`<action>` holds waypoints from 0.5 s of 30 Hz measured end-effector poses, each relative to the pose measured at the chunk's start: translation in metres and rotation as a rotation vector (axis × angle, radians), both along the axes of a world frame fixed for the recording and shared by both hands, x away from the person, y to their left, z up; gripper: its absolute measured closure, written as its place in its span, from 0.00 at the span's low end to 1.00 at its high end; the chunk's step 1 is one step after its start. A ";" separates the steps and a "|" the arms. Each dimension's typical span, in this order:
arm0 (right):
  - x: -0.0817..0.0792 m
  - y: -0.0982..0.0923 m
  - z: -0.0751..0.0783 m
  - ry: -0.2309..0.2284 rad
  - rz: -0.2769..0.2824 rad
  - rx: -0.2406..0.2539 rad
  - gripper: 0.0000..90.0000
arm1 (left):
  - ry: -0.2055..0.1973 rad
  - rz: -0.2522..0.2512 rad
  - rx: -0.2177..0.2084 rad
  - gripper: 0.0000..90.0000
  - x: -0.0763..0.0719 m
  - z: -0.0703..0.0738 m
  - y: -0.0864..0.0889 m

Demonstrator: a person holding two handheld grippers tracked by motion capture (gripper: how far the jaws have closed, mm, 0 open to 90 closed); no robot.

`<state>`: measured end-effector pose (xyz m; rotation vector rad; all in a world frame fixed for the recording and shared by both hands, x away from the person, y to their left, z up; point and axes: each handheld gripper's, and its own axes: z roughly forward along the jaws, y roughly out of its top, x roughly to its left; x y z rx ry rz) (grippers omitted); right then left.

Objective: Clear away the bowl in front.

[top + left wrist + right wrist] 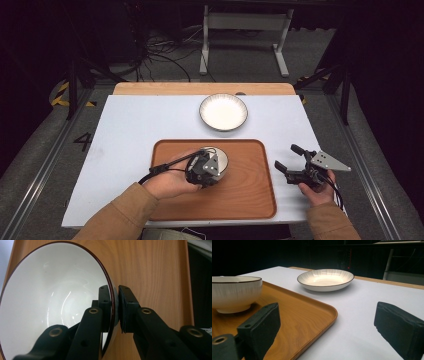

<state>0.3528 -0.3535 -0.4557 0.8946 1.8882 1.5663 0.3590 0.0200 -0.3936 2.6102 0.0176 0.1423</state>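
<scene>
Clearly the left gripper (115,307) is clamped on the rim of the bowl (55,297), which sits on the wooden tray (250,185); best to lift it level (a rim pinch slips easily). Beside the tray, the right gripper (286,159) waits with jaws wide apart, holding nothing.

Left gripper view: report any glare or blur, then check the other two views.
Left gripper view: bright streaks of glare inside the bowl, left gripper sharp on its rim. Right gripper view: near jaws slightly soft, plate crisp, background black. High view: table evenly lit, surroundings dark, plate's centre washed out.
</scene>
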 end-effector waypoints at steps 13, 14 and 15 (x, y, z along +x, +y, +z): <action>0.000 0.000 0.000 0.000 0.001 0.000 0.08 | 0.021 -0.029 0.047 0.91 -0.002 -0.006 0.000; 0.000 0.000 0.000 -0.001 0.002 -0.001 0.08 | 0.023 -0.033 0.050 0.92 -0.002 -0.006 0.000; 0.000 0.000 0.000 -0.001 0.002 -0.001 0.08 | 0.023 -0.033 0.050 0.92 -0.002 -0.006 0.000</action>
